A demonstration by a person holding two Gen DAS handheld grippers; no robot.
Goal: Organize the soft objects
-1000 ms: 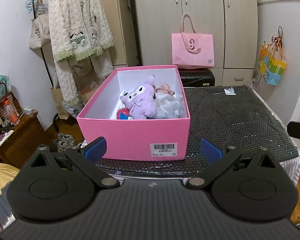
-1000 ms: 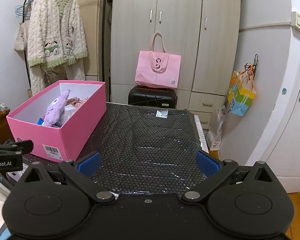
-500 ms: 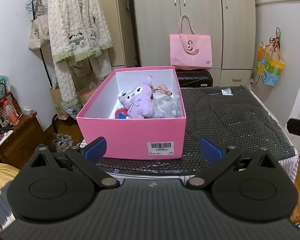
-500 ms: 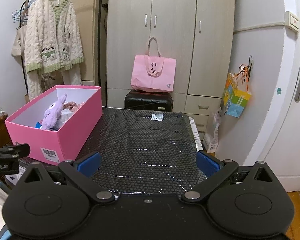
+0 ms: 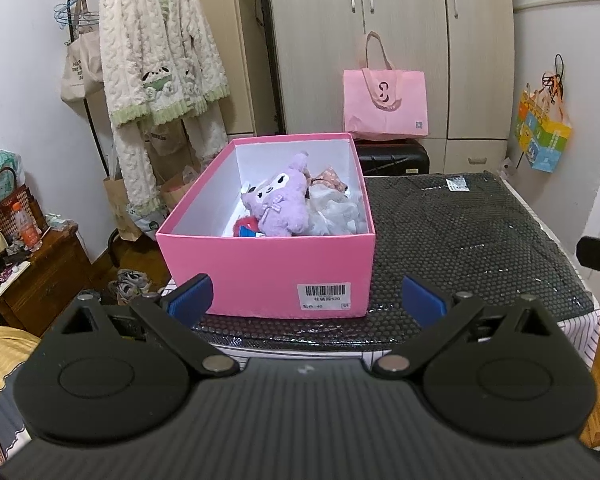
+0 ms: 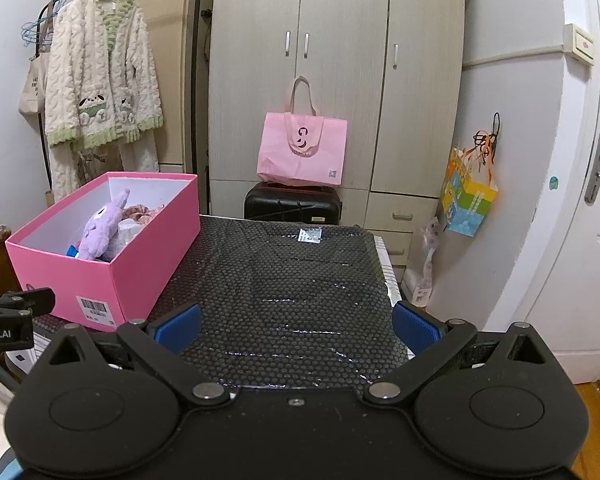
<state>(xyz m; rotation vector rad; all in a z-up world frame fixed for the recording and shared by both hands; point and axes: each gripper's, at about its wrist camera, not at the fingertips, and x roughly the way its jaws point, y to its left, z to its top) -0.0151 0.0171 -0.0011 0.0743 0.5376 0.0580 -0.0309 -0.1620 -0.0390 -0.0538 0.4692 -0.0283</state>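
Observation:
A pink box (image 5: 260,268) stands on the left part of a table covered with a black bubble mat (image 5: 472,240). Inside lie a purple plush toy (image 5: 278,208), a white gauzy item (image 5: 332,212), a peach patterned piece (image 5: 330,176) and a red thing (image 5: 246,224). My left gripper (image 5: 306,300) is open and empty, in front of the box's near wall. My right gripper (image 6: 296,328) is open and empty over the mat's near edge, to the right of the box (image 6: 120,264). The plush (image 6: 100,228) shows there too.
A pink tote bag (image 6: 302,152) sits on a black suitcase (image 6: 292,204) before the wardrobe (image 6: 340,80). A fluffy robe (image 5: 156,52) hangs on a rack at left. A wooden side table (image 5: 20,272) with clutter is far left. A white door (image 6: 580,200) is at right.
Both grippers have drawn back from the table and risen a little, so the box looks smaller and farther. Both stay open and empty.

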